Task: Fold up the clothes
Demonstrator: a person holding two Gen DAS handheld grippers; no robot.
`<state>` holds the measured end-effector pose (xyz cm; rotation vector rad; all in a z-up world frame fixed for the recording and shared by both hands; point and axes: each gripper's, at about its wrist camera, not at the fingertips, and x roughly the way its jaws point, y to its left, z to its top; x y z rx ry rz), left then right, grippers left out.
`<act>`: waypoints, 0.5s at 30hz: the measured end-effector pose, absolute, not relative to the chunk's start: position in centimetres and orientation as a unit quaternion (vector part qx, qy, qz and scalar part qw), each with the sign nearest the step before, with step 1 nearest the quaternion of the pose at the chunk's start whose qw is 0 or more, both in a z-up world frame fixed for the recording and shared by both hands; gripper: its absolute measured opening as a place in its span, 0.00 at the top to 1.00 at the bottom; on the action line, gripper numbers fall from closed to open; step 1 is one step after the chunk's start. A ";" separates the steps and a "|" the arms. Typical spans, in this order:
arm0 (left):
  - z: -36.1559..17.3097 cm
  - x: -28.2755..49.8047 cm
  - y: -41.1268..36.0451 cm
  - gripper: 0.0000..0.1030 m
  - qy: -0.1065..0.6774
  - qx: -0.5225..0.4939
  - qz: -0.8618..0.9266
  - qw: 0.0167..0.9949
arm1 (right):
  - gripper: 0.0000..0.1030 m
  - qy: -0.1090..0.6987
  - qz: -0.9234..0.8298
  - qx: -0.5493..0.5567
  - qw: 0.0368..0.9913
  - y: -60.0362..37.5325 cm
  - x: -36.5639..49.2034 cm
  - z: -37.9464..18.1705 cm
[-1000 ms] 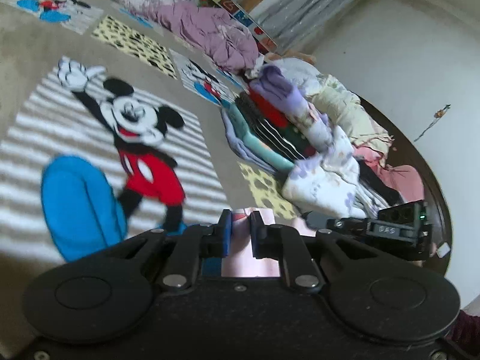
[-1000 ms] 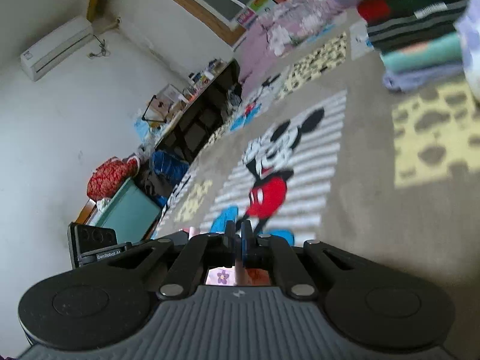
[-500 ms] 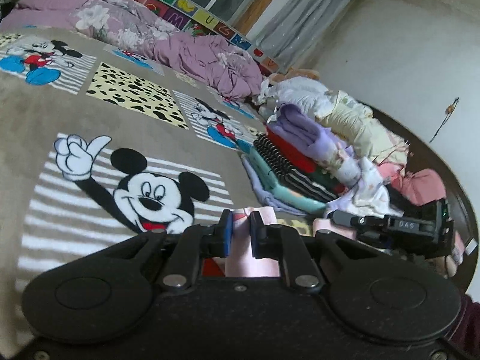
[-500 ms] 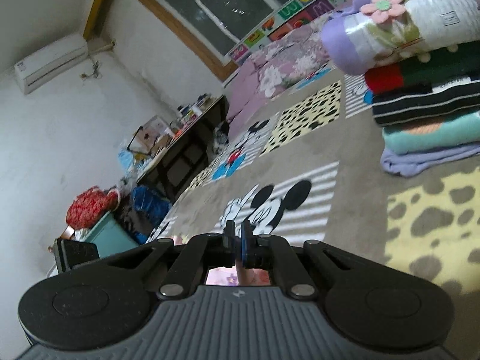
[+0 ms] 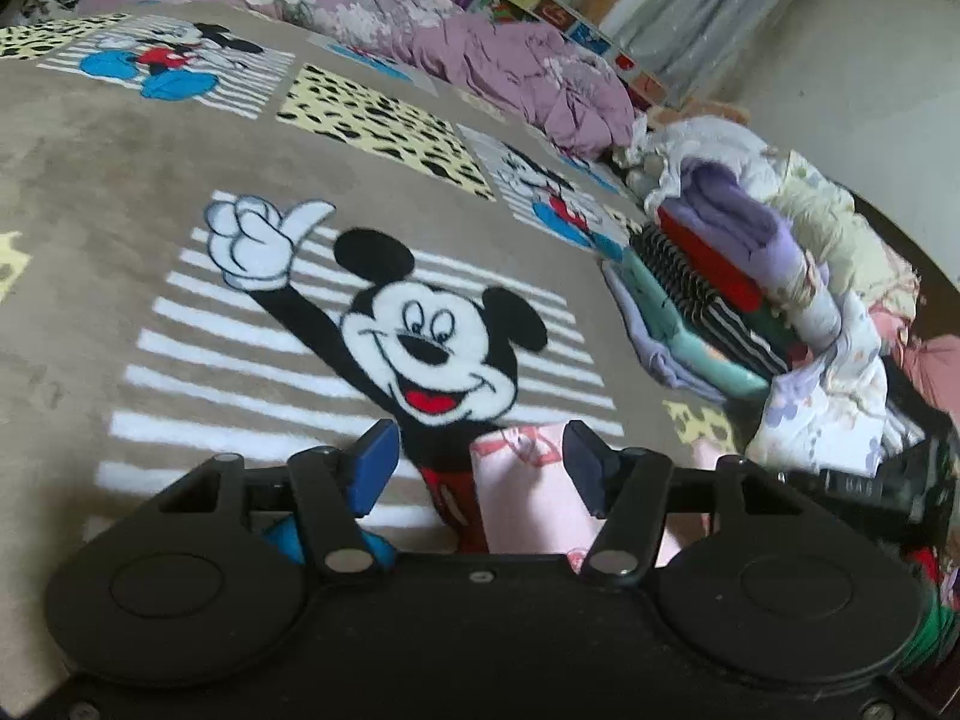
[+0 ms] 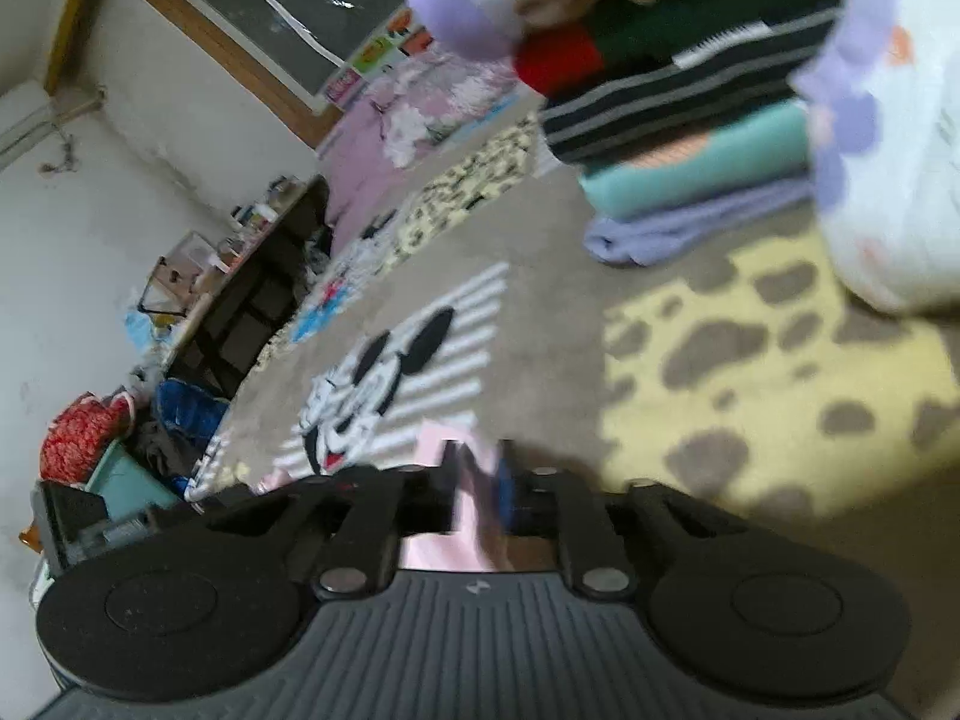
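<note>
A pink garment lies low over the cartoon-mouse blanket, between the fingers of my left gripper. Those jaws are opening wide and their pads stand clear of the cloth. In the right wrist view, which is blurred, the same pink garment sits between the fingers of my right gripper. These jaws are also opening, with a narrower gap. The other gripper's black body shows at the right edge of the left wrist view and at the left edge of the right wrist view.
A stack of folded clothes rests on the blanket, with a loose white floral garment beside it. A purple quilt lies along the far side. Cluttered shelves and bags stand by the wall.
Both grippers were shut on the pink garment and their jaws have now parted. Both sank toward the blanket, and the right one moved closer to the folded stack.
</note>
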<state>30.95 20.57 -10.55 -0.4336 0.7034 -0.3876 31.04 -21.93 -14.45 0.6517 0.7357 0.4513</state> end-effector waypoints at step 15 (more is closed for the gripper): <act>-9.5 22.2 22.9 0.21 0.320 -0.342 -0.126 0.875 | 0.52 0.342 0.185 0.372 0.843 -23.7 26.9 -17.9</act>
